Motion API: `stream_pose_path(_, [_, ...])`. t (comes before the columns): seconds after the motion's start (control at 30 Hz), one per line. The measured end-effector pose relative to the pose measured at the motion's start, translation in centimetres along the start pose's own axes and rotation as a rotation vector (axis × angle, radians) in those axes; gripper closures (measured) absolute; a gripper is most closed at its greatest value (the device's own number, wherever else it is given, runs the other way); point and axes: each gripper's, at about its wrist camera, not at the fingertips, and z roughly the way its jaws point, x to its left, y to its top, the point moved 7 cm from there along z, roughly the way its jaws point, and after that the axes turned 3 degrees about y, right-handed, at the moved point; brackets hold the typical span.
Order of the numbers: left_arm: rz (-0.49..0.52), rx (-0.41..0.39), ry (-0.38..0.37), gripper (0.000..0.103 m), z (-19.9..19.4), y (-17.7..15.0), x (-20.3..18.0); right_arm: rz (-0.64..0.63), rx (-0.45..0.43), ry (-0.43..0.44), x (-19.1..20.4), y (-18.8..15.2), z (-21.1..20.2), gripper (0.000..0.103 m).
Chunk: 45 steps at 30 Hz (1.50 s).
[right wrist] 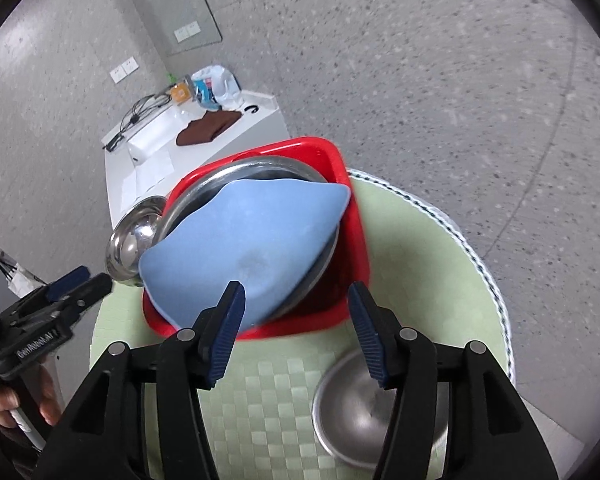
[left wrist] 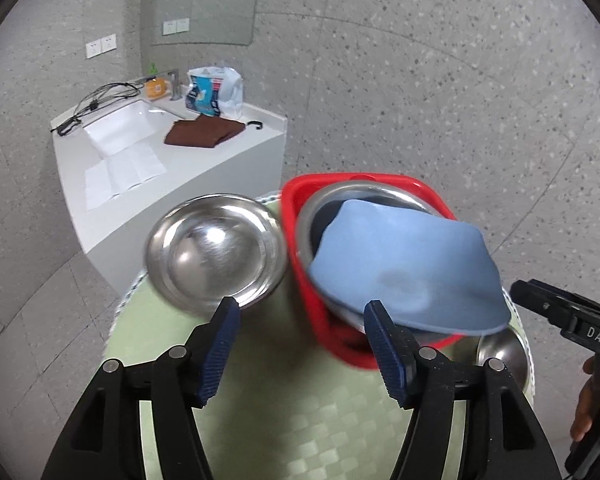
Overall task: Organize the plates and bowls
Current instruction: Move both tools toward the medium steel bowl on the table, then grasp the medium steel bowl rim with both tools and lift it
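A red tray (left wrist: 300,200) (right wrist: 356,216) sits on a round green mat (left wrist: 284,420) (right wrist: 412,240). In it lies a steel plate (left wrist: 364,194) (right wrist: 260,166) with a blue plate (left wrist: 408,268) (right wrist: 252,236) tilted on top. A steel bowl (left wrist: 214,250) (right wrist: 130,240) stands on the mat left of the tray. Another steel bowl (left wrist: 500,354) (right wrist: 352,412) sits near the tray's right front. My left gripper (left wrist: 300,312) is open and empty, between the left bowl and the tray. My right gripper (right wrist: 296,296) is open and empty, over the tray's front edge.
A white counter (left wrist: 204,168) (right wrist: 256,128) stands behind the mat with a sink (left wrist: 120,128), brown cloth (left wrist: 204,132), plastic bag (left wrist: 214,90) and cables (left wrist: 96,100). Grey speckled floor (left wrist: 460,80) surrounds the mat.
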Motion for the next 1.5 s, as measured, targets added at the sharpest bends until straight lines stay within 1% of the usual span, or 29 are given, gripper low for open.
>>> stream_pose_path(0.07, [0.008,-0.02,0.017,0.04,-1.9,-0.9,0.5,0.01,-0.012,-0.016,-0.2,-0.9,-0.9,0.047])
stream_pose_path(0.17, [0.013,-0.036,0.001,0.035,-4.2,-2.7,0.7,0.026,-0.024,-0.037,-0.7,-2.5,-2.2,0.047])
stream_pose_path(0.27, [0.021,-0.031,-0.013,0.034,-5.7,-4.6,0.6,0.044,-0.035,-0.06,-1.2,-4.3,-3.4,0.046])
stream_pose_path(0.37, [0.052,-0.014,-0.043,0.034,-6.4,-5.9,-0.3,0.095,-0.035,-0.081,-2.3,-6.1,-4.2,0.046])
stream_pose_path(0.47, [0.062,0.002,-0.074,0.034,-7.2,-7.0,-0.5,0.125,-0.028,-0.075,-2.7,-7.6,-4.8,0.046])
stream_pose_path(0.5, [0.058,0.016,-0.079,0.034,-7.7,-7.9,-0.2,0.12,-0.015,-0.065,-2.4,-8.3,-4.8,0.046])
stream_pose_path(0.57, [0.059,0.033,-0.078,0.034,-8.1,-8.5,0.7,0.097,0.018,-0.027,-0.9,-9.8,-4.7,0.046])
stream_pose_path(0.6, [0.061,0.036,-0.065,0.034,-8.8,-9.6,1.7,0.075,0.036,-0.003,0.1,-10.5,-4.5,0.046])
stream_pose_path(0.67, [0.052,0.05,-0.032,0.034,-9.1,-10.5,3.0,0.025,0.084,0.067,2.8,-12.3,-3.7,0.046])
stream_pose_path(0.7, [0.037,0.064,-0.014,0.034,-9.4,-11.6,4.0,0.009,0.102,0.095,3.9,-13.1,-3.4,0.046])
stream_pose_path(0.73, [0.014,0.084,0.004,0.034,-9.7,-12.7,5.0,-0.025,0.138,0.144,5.7,-14.2,-2.6,0.046])
stream_pose_path(0.8, [-0.034,0.131,0.017,0.034,-10.3,-15.4,6.7,-0.066,0.192,0.185,7.7,-15.7,-1.5,0.046])
stream_pose_path(0.87, [-0.049,0.142,0.027,0.034,-10.9,-17.1,7.4,-0.113,0.248,0.233,9.8,-17.2,-0.1,0.046])
stream_pose_path(0.93, [-0.087,0.165,0.056,0.036,-11.5,-19.2,8.6,-0.15,0.294,0.272,11.5,-18.4,0.9,0.046])
stream_pose_path(1.03, [-0.136,0.193,0.063,0.036,-12.1,-21.6,9.4,-0.203,0.339,0.31,12.9,-19.5,1.8,0.046])
stream_pose_path(1.1, [-0.143,0.21,0.074,0.043,-11.9,-22.3,9.3,-0.221,0.372,0.339,13.6,-20.2,2.5,0.046])
stream_pose_path(1.17, [-0.15,0.23,0.052,0.062,-11.7,-23.3,8.9,-0.236,0.394,0.35,14.2,-21.0,3.0,0.047])
stream_pose_path(1.2, [-0.149,0.235,0.044,0.066,-11.5,-23.4,8.7,-0.244,0.404,0.352,14.4,-21.2,3.3,0.054])
stream_pose_path(1.23, [-0.147,0.237,0.027,0.071,-11.4,-23.5,8.3,-0.249,0.416,0.357,14.6,-21.6,3.5,0.064])
stream_pose_path(1.27, [-0.145,0.236,0.008,0.074,-11.4,-23.5,8.0,-0.251,0.429,0.366,14.7,-21.8,3.8,0.069])
stream_pose_path(1.33, [-0.134,0.222,0.0,0.075,-11.5,-23.2,7.7,-0.257,0.444,0.374,14.9,-22.2,4.0,0.086])
stream_pose_path(1.37, [-0.133,0.217,-0.01,0.077,-11.6,-23.0,7.6,-0.256,0.443,0.373,14.9,-22.1,4.1,0.089])
stream_pose_path(1.43, [-0.131,0.212,-0.02,0.079,-11.3,-22.3,7.7,-0.252,0.428,0.362,14.7,-21.7,4.3,0.09])
stream_pose_path(1.5, [-0.109,0.199,-0.033,0.08,-11.1,-21.3,7.4,-0.221,0.411,0.353,14.2,-21.1,4.5,0.093])
